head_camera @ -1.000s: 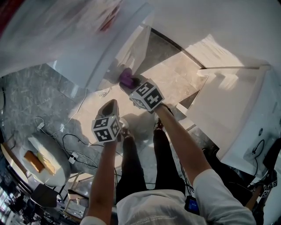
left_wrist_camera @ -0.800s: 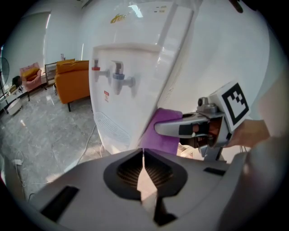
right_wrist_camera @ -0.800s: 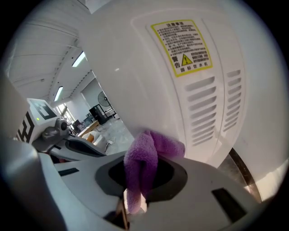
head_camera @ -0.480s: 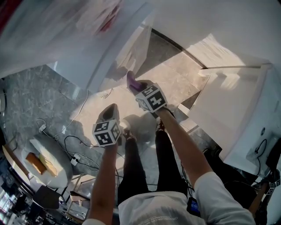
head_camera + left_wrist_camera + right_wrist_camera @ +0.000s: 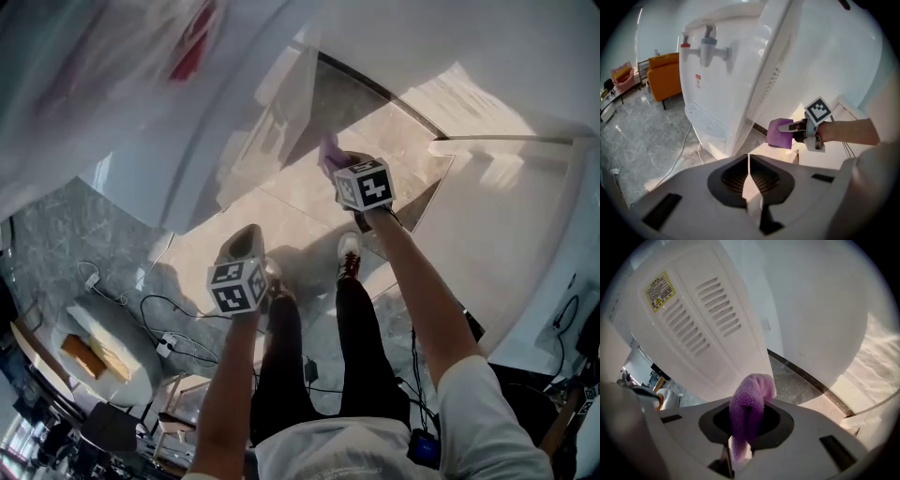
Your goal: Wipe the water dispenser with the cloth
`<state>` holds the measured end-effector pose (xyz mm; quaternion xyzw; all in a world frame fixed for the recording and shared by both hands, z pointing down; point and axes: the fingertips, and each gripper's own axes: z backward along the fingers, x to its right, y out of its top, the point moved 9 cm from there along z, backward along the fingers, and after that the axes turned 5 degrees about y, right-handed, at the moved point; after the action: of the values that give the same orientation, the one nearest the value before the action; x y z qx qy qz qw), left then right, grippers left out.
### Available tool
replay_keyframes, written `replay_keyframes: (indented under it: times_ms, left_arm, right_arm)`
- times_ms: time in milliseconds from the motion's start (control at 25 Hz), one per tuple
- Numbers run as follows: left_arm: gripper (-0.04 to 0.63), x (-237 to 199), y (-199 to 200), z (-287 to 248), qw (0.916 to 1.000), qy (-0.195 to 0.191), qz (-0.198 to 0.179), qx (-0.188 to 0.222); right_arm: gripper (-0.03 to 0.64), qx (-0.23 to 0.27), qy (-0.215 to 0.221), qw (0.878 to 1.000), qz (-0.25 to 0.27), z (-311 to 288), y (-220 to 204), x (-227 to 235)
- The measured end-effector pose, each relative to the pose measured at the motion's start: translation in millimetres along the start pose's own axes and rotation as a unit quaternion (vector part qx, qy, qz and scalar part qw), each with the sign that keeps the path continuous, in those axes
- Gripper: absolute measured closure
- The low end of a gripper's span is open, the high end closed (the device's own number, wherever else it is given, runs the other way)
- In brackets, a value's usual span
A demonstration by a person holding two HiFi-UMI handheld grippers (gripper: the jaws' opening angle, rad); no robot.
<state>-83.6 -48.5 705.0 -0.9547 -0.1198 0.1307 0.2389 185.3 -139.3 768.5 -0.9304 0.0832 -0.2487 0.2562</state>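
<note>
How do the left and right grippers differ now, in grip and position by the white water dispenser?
The right gripper is shut on the purple fleecy cloth; the left gripper is shut on nothing. The right gripper reaches out beside the vented side of the white water dispenser; the left gripper sits farther back. Both face the dispenser.

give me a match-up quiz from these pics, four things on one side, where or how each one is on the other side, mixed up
Things
1. purple fuzzy cloth
2. left hand-held gripper
3. yellow rectangular warning label
4. orange sofa

Places or states
A. jaws together, nothing between them
B. in the background, past the tap side of the white plastic water dispenser
C. clamped in the right hand-held gripper
D. stuck on the dispenser's vented panel

Pairs: 1-C, 2-A, 3-D, 4-B
</note>
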Motion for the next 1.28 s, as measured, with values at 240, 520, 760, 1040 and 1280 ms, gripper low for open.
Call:
replay_keyframes:
  times_ms: [240,520,760,1040,1280]
  left_arm:
    - [0.577,12,6,-45,0.9994,-0.019,-0.021,-0.019]
    - [0.577,23,13,-95,0.9980,-0.042,-0.033,-0.034]
    - [0.577,21,4,-114,0.9935,-0.045,-0.102,-0.022]
    - [0.577,9,-14,-130,0.9928,-0.064,-0.101,-0.014]
    - [0.577,0,-23,-123,0.9910,-0.073,-0.111,-0.017]
  right_arm:
    - [0.548,0.020,-0.010,1.000,-0.015,-28,13,37]
    - [0.548,0.022,-0.014,0.999,0.020,-77,24,64]
    - [0.548,0.013,-0.020,0.998,0.054,-125,38,82]
    - [0.548,0.011,-0.005,0.994,0.110,-159,33,73]
    - [0.546,-0.044,0.029,0.986,0.158,-176,2,37]
